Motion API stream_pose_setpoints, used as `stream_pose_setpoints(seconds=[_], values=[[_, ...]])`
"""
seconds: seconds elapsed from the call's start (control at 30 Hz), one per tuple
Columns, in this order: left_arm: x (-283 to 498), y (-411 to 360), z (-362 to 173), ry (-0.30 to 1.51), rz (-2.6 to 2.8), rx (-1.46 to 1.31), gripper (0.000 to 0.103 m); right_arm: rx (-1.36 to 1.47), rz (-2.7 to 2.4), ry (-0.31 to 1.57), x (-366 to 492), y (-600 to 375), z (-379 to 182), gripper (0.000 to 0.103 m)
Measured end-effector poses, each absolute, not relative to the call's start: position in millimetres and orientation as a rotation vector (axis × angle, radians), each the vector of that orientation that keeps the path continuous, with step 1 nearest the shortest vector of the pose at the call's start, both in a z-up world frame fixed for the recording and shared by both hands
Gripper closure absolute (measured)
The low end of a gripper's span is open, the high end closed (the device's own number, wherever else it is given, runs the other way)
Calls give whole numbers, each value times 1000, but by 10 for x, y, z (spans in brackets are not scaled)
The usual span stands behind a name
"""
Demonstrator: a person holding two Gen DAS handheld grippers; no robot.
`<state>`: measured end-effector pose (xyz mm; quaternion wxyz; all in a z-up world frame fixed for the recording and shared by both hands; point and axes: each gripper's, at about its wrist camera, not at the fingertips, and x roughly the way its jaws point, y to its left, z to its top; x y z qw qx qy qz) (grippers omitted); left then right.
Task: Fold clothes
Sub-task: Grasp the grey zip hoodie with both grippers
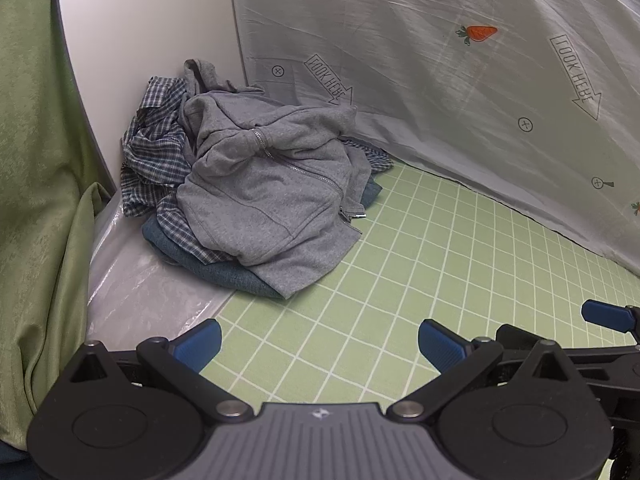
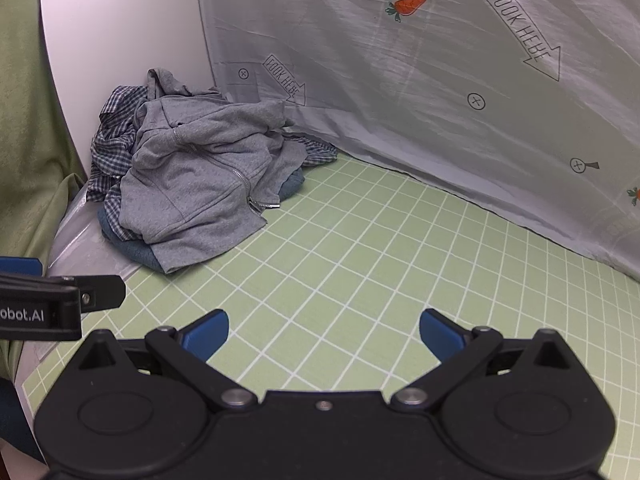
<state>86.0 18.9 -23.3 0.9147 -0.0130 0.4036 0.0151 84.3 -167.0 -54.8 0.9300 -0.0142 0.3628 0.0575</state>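
Green curtain far left, white panel behind the pile, printed grey sheet along the back. Grey zip hoodie tops a plaid shirt & denim on the green grid surface — ahead-left of both grippers, well apart. Left gripper & right gripper — jaws spread wide, empty.

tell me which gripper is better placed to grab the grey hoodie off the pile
Left, probably. Both grippers are open and empty over the green grid mat, but the grey hoodie and the pile lie far left, on the left gripper's side. The right gripper would reach across.
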Motion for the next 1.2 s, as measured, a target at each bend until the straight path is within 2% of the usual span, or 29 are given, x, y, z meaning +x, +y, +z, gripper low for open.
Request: stream_pose_setpoints(seconds=[0.4,0.73,0.87,1.03,1.07,1.1,1.17,1.2], values=[[2239,856,-417,852,189,-73,0,-75,164,730,2289,-1355,-609,1],[3277,1384,-791,884,242,-93,2,-129,234,681,3770,-795,-789,9],[3498,1471,-853,873,202,-125,8,-195,307,637,4144,-554,-824,10],[3622,1434,-890,868,149,-107,29,-335,433,559,4453,-318,-824,9],[3618,1411,-888,866,144,-96,36,-337,473,563,4494,-319,-812,14],[3611,1394,-883,863,137,-89,40,-335,519,570,4532,-326,-799,22],[3595,1360,-872,856,124,-74,54,-303,632,603,4562,-359,-779,70],[3575,1345,-859,854,118,-69,59,-300,661,614,4537,-354,-773,76]])
